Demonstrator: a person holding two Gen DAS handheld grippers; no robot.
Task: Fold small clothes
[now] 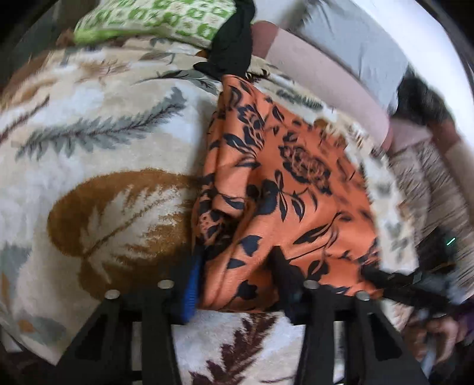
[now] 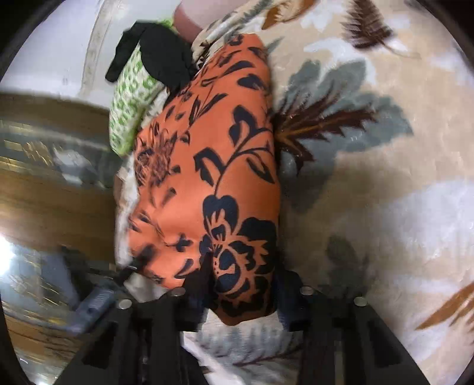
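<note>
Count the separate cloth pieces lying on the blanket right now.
3: orange floral cloth nearest, between both grippers; black garment beyond its far end; green-patterned cloth beside that. More may be hidden.

An orange garment (image 1: pixel 284 189) is printed with black flowers and leaves. The plush blanket (image 1: pixel 97 142) is patterned in cream with grey, ochre and dark brown leaves. A green-and-white printed cloth (image 1: pixel 154 20) and a black cloth (image 1: pixel 234 50) are seen beyond.
</note>
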